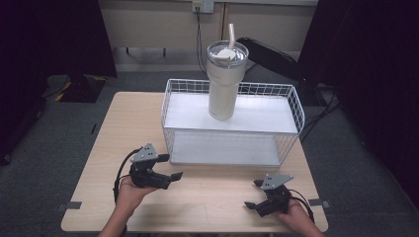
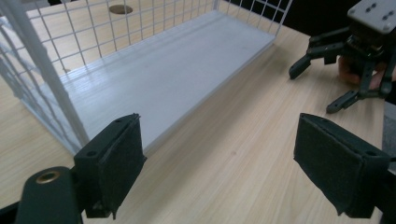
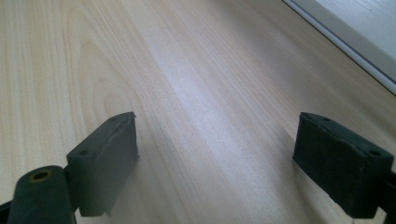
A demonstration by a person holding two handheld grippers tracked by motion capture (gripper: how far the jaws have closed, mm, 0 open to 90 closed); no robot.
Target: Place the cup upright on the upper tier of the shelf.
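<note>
A cream tumbler [image 1: 226, 81] with a lid and straw stands upright on the top shelf of a white wire rack [image 1: 284, 106] at the middle back of the wooden table [image 1: 123, 128]. My left gripper [image 1: 172, 167] is held open in front of the rack's left corner, with nothing between its jaws. In the left gripper view the left gripper [image 2: 219, 163] looks along the rack's lower shelf [image 2: 163, 70], and the right gripper [image 2: 313, 91] shows farther off. My right gripper [image 1: 252, 193] is open near the table's front right, and in its own view the right gripper [image 3: 215, 158] hovers low over bare wood.
The rack's lower shelf [image 1: 222, 148] holds nothing. A black chair [image 1: 274, 57] and cables [image 1: 198, 39] stand behind the table. Grey tape marks [image 1: 69, 205] sit at the table's side edges. The rack's base edge [image 3: 355, 37] runs past the right gripper.
</note>
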